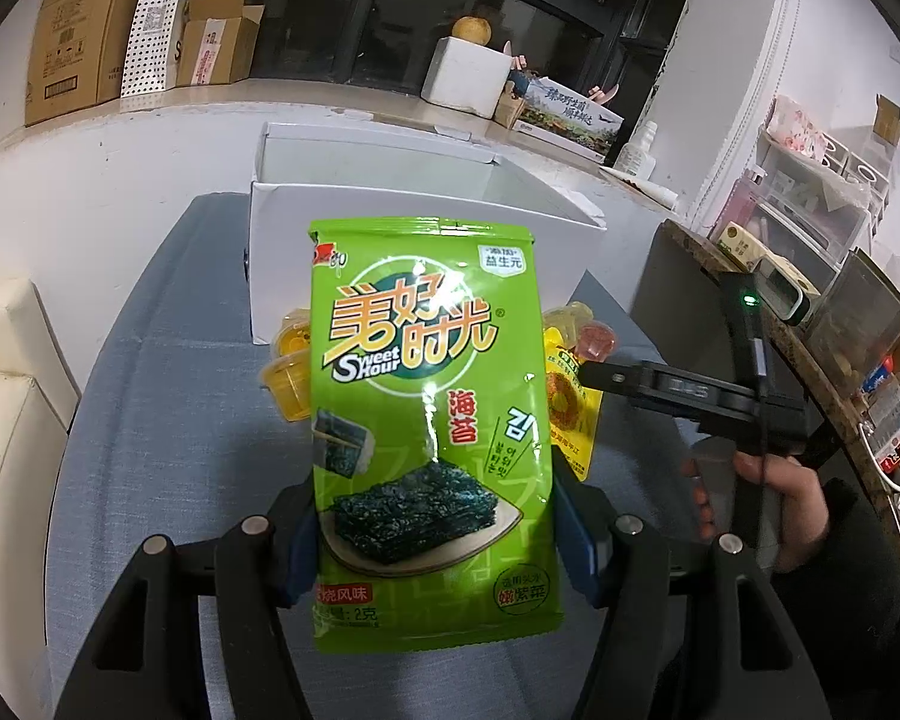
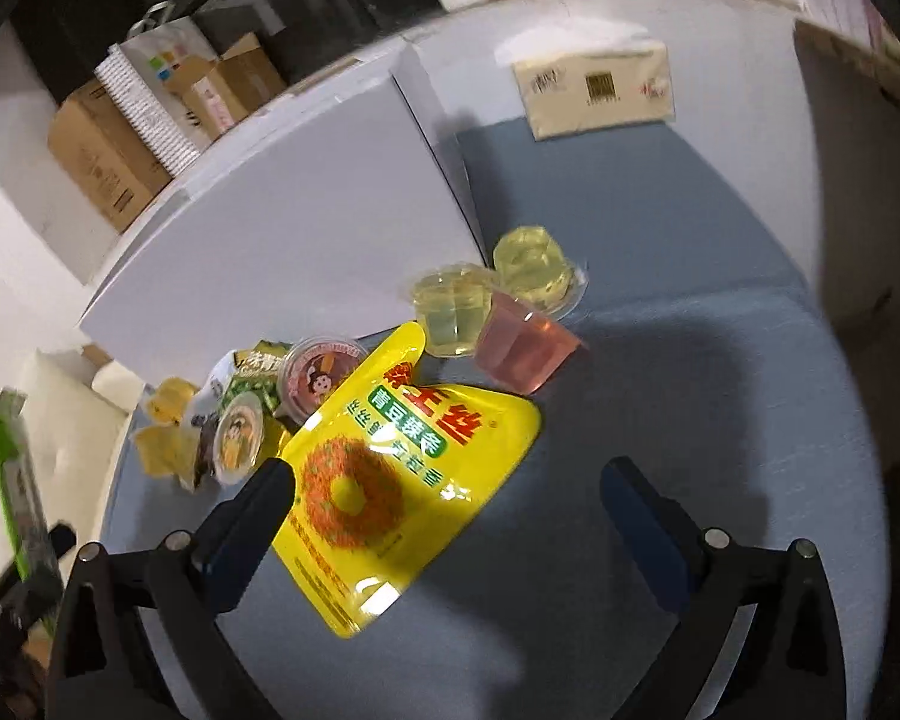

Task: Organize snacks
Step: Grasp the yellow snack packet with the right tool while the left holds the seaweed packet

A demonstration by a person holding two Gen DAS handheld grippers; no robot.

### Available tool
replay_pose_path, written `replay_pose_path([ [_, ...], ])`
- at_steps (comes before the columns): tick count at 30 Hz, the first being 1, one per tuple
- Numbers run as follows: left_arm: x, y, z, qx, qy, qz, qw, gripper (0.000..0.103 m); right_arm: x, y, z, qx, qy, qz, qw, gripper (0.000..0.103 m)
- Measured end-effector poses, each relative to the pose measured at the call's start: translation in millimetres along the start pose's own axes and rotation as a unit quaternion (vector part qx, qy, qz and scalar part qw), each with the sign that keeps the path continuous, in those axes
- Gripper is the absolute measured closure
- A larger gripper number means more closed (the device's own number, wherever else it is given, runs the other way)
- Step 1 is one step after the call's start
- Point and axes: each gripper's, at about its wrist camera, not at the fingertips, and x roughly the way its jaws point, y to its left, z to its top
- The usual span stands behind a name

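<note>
A green seaweed packet (image 1: pixel 432 432) stands upright between the fingers of my left gripper (image 1: pixel 435 540), which is shut on its lower half, above the blue-grey table (image 1: pixel 168 420). My right gripper (image 2: pixel 450 504) is open wide, low over a yellow snack pouch (image 2: pixel 402 468) that lies flat on the table. Its left finger (image 2: pixel 258 510) is at the pouch's edge and the right finger stands clear. Jelly cups, two pale yellow (image 2: pixel 450 312) and one pink (image 2: pixel 522 348), sit just beyond the pouch. A white open box (image 1: pixel 426 198) stands behind everything.
More small cups and packets (image 2: pixel 240 432) lie left of the pouch against the box (image 2: pixel 270 228). A tissue box (image 2: pixel 594 90) sits at the far table edge. A person's hand (image 1: pixel 750 498) holds the right gripper. Cluttered shelves (image 1: pixel 840 300) stand at the right, a cream cushion (image 1: pixel 6 420) at the left.
</note>
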Motion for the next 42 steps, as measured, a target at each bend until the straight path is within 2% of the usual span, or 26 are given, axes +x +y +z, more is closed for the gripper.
replay_pose_path([
  [1, 0, 0, 0, 0.0, 0.0, 0.0, 1.0, 0.034, 2, 6, 1, 0.004, -0.007, -0.015, 1.0, 0.0],
  [5, -1, 4, 0, -0.003, -0.001, 0.0, 1.0, 0.034, 17, 24, 9, 0.028, -0.016, -0.031, 0.999, 0.0],
  [8, -3, 4, 0, -0.007, -0.004, 0.0, 1.0, 0.034, 33, 43, 12, -0.026, -0.018, -0.056, 0.998, 0.0],
  [10, -6, 5, -1, -0.006, -0.007, -0.001, 1.0, 0.034, 31, 52, 5, -0.058, -0.023, -0.078, 0.995, 0.016],
  [11, -6, 6, -1, -0.007, -0.008, 0.001, 0.9999, 0.034, 25, 50, 2, -0.05, -0.034, -0.065, 0.996, 0.036],
  [12, -5, 7, -1, -0.01, -0.007, 0.0, 0.9999, 0.034, 20, 43, 0, -0.029, -0.036, -0.035, 0.998, 0.043],
  [13, -4, 8, -1, -0.012, -0.005, -0.001, 0.9999, 0.034, 18, 38, -1, -0.019, -0.031, -0.015, 0.999, 0.044],
  [14, -4, 7, -1, -0.012, -0.004, -0.003, 0.9999, 0.034, 15, 38, -1, -0.028, -0.028, -0.011, 0.999, 0.05],
  [15, -4, 6, -1, -0.011, -0.005, -0.003, 0.9999, 0.034, 12, 39, -4, -0.04, -0.03, -0.007, 0.999, 0.086],
  [16, -4, 5, -1, -0.009, -0.006, -0.003, 0.9999, 0.034, 9, 43, -7, -0.048, -0.028, 0.015, 0.998, 0.089],
  [17, -4, 4, -1, -0.007, -0.006, -0.004, 0.9999, 0.034, 1, 46, -12, -0.056, -0.029, 0.016, 0.998, 0.092],
  [18, -4, 4, -1, -0.006, -0.006, -0.004, 1.0, 0.034, -2, 52, -15, -0.073, -0.028, 0.009, 0.997, 0.1],
  [19, -4, 4, 0, -0.005, -0.006, -0.003, 1.0, 0.034, -3, 54, -16, -0.083, -0.032, 0.012, 0.996, 0.103],
  [24, -4, 8, 0, -0.009, -0.007, -0.002, 0.9999, 0.034, -17, 51, -22, -0.091, -0.032, 0.021, 0.995, 0.103],
  [26, -4, 7, -1, -0.008, -0.007, -0.002, 0.9999, 0.034, -31, 51, -28, -0.089, -0.043, 0.006, 0.995, 0.103],
  [27, -4, 6, -1, -0.008, -0.007, -0.002, 0.9999, 0.034, -34, 48, -28, -0.078, -0.047, 0.005, 0.996, 0.098],
  [28, -4, 6, -1, -0.008, -0.008, -0.003, 0.9999, 0.034, -38, 46, -29, -0.057, -0.045, -0.003, 0.997, 0.088],
  [30, -5, 4, -1, -0.005, -0.01, -0.003, 0.9999, 0.034, -39, 46, -26, -0.039, -0.036, -0.033, 0.998, 0.007],
  [31, -6, 4, -1, -0.003, -0.011, -0.002, 0.9999, 0.034, -38, 50, -29, -0.042, -0.036, -0.051, 0.997, 0.003],
  [34, -12, 6, -3, -0.004, -0.018, 0.0, 0.9998, 0.034, -28, 80, -37, -0.078, -0.052, -0.118, 0.989, 0.003],
  [37, -19, 12, -6, -0.007, -0.025, 0.009, 0.9996, 0.034, -7, 112, -39, -0.125, -0.034, -0.187, 0.974, 0.003],
  [39, -23, 16, -8, -0.012, -0.028, 0.014, 0.9994, 0.034, 8, 128, -43, -0.149, -0.024, -0.215, 0.965, 0.003],
  [42, -28, 27, -11, -0.022, -0.032, 0.016, 0.9991, 0.034, 29, 138, -46, -0.176, -0.016, -0.273, 0.946, 0.003],
])
